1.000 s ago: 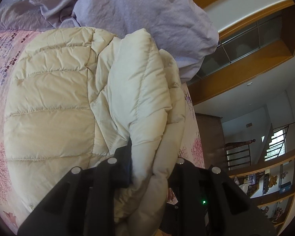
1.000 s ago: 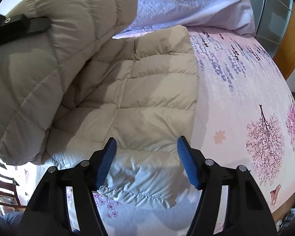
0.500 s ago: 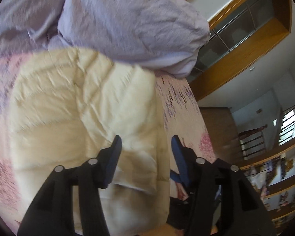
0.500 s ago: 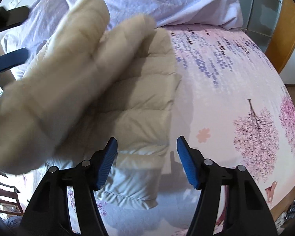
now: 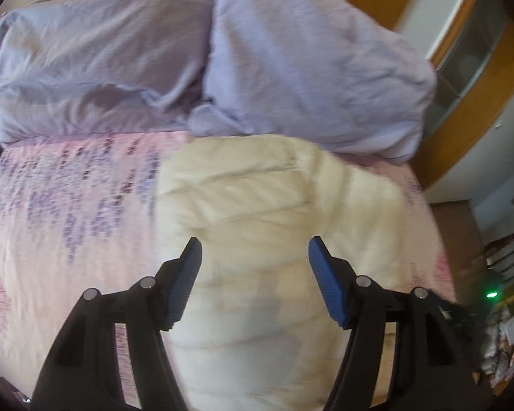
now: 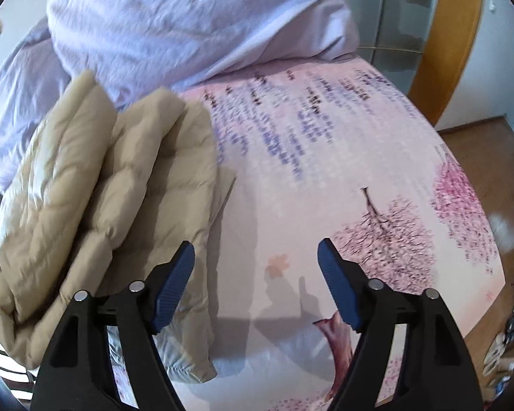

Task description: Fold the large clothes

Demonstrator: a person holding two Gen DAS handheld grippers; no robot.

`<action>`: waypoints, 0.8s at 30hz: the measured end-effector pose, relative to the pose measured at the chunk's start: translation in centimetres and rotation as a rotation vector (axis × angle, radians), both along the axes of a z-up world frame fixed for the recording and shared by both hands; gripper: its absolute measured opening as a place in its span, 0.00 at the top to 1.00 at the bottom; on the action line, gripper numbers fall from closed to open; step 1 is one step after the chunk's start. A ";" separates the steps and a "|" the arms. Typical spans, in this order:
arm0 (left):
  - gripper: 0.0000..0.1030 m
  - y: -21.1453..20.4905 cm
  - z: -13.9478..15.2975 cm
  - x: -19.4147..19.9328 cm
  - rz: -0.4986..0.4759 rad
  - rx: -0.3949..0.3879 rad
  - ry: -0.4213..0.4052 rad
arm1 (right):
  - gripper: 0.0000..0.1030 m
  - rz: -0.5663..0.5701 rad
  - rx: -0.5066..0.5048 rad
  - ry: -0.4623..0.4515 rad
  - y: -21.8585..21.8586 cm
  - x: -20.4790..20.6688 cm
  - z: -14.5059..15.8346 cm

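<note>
A cream quilted puffer jacket (image 5: 274,239) lies folded on the pink flowered bed sheet (image 5: 68,222). My left gripper (image 5: 253,257) is open and empty, hovering just above the jacket's near part. In the right wrist view the jacket (image 6: 96,198) lies bunched in thick folds at the left. My right gripper (image 6: 255,260) is open and empty over the bare sheet (image 6: 325,171), with its left finger (image 6: 174,281) above the jacket's right edge.
A crumpled lilac duvet and pillow (image 5: 188,51) lie at the head of the bed, touching the jacket's far edge; they also show in the right wrist view (image 6: 188,17). A wooden frame with glass panels (image 5: 469,68) and wooden floor (image 6: 497,157) lie to the right.
My left gripper let go of the jacket part it was holding up; that part dropped onto the rest of the jacket. The left gripper opened and pulled back. My right gripper shifted right over the sheet.
</note>
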State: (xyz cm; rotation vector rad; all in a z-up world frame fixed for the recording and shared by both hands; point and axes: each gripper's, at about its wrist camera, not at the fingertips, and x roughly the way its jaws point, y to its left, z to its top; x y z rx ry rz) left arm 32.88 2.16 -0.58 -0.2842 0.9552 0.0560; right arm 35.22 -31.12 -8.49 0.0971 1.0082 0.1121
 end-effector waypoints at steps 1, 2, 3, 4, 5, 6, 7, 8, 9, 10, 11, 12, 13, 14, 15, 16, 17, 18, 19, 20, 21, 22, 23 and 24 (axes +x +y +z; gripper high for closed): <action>0.37 0.5 -0.3 0.1 0.010 0.012 0.008 | 0.25 -0.012 0.005 -0.007 -0.2 0.1 0.3; 0.37 0.9 -0.6 0.1 0.017 0.021 0.014 | 0.25 -0.020 0.008 -0.010 -0.4 0.1 0.5; 0.37 1.5 -1.1 0.1 0.028 0.027 0.024 | 0.25 -0.028 0.014 -0.015 -0.5 0.1 0.7; 0.37 2.0 -1.7 0.1 0.038 0.026 0.039 | 0.25 -0.035 0.019 -0.020 -0.6 0.1 1.0; 0.37 2.5 -2.3 0.1 0.048 0.020 0.055 | 0.25 -0.040 0.023 -0.026 -0.7 0.1 1.3; 0.37 2.6 -2.8 0.3 0.054 0.010 0.068 | 0.25 -0.043 0.027 -0.030 -0.7 0.1 1.5; 0.37 2.9 -3.4 0.4 0.059 -0.002 0.085 | 0.25 -0.047 0.031 -0.035 -0.6 -0.1 1.7; 0.37 2.9 -3.9 0.4 0.060 -0.014 0.097 | 0.25 -0.049 0.036 -0.040 -0.6 -0.1 1.9; 0.37 2.9 -4.6 0.5 0.059 -0.031 0.111 | 0.25 -0.048 0.040 -0.045 -0.6 -0.1 2.1; 0.37 2.7 -5.1 0.6 0.055 -0.045 0.120 | 0.25 -0.047 0.043 -0.050 -0.5 -0.1 2.4; 0.37 2.4 -5.6 0.7 0.048 -0.056 0.127 | 0.25 -0.047 0.045 -0.054 -0.4 -0.2 2.6; 0.37 2.1 -5.8 0.8 0.044 -0.061 0.130 | 0.25 -0.045 0.048 -0.058 -0.2 -0.2 2.9; 0.37 1.8 -6.2 0.8 0.037 -0.067 0.133 | 0.25 -0.042 0.054 -0.064 -0.1 -0.2 3.2; 0.37 1.4 -6.4 0.9 0.030 -0.070 0.135 | 0.25 -0.040 0.059 -0.067 0.0 -0.3 3.4; 0.36 1.1 -6.5 0.9 0.024 -0.069 0.137 | 0.25 -0.035 0.065 -0.073 0.2 -0.3 3.7; 0.36 0.7 -6.7 1.0 0.017 -0.065 0.138 | 0.25 -0.029 0.070 -0.078 0.3 -0.3 3.9; 0.36 0.2 -6.8 1.1 0.010 -0.063 0.139 | 0.25 -0.019 0.077 -0.087 0.6 -0.3 4.3; 0.34 0.0 -6.9 1.3 0.006 -0.061 0.140 | 0.25 -0.013 0.081 -0.093 0.8 -0.2 4.5; 0.34 -0.3 -7.0 1.4 0.003 -0.058 0.140 | 0.25 0.000 0.087 -0.103 1.2 -0.1 4.9; 0.33 -0.7 -7.1 1.5 -0.003 -0.055 0.140 | 0.25 0.009 0.091 -0.108 1.5 -0.1 5.1; 0.32 -1.0 -7.2 1.7 -0.006 -0.054 0.141 | 0.25 0.021 0.098 -0.115 1.9 0.0 5.4; 0.32 -1.4 -7.3 1.8 -0.011 -0.054 0.143 | 0.25 0.038 0.109 -0.123 2.5 0.2 5.8; 0.32 -1.7 -7.4 2.0 -0.015 -0.054 0.143 | 0.25 0.052 0.116 -0.130 3.0 0.3 6.1; 0.31 -1.9 -7.4 2.1 -0.019 -0.054 0.144 | 0.26 0.065 0.121 -0.136 3.5 0.3 6.4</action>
